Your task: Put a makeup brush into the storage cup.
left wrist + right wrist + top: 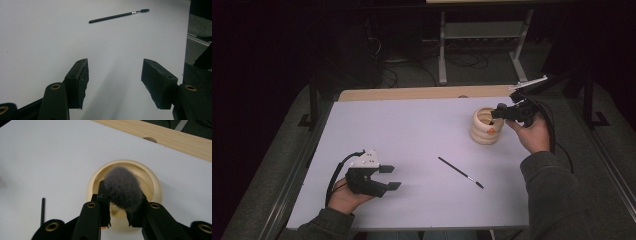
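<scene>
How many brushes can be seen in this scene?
2. A thin black brush lies flat on the white table near its middle. A fluffy grey brush sits between the right gripper's jaws over the cream holder. Others inside the holder may be hidden.

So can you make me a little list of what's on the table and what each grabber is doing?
table: white top, wooden strip at the far edge
holder: cream ringed pot, upright
right gripper: over the pot's mouth, jaws around a fluffy grey makeup brush, bristles toward the camera
left gripper: open, empty, low over the table
thin black brush: lying flat, untouched
</scene>
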`<action>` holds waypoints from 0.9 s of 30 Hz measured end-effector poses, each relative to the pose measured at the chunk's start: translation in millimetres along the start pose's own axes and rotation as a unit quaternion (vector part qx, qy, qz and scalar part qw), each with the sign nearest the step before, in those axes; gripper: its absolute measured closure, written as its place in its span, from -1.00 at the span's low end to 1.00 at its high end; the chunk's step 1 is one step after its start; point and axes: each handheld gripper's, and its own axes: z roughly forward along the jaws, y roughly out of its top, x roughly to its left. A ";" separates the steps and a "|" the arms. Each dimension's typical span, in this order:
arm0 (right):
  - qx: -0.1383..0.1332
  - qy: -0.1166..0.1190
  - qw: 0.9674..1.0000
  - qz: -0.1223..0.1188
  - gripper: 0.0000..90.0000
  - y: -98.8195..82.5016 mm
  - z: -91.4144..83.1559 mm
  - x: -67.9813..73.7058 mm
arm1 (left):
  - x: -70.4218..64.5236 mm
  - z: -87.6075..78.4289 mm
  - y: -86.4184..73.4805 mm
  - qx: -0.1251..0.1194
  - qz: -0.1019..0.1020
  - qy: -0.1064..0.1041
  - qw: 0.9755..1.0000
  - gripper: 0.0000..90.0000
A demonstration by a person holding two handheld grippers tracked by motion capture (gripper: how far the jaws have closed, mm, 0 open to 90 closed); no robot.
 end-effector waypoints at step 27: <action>-0.050 0.005 0.999 0.001 0.00 -32.4 -43.3 5.4 | 2.3 0.1 -0.7 0.003 -0.001 0.003 1.000 -0.21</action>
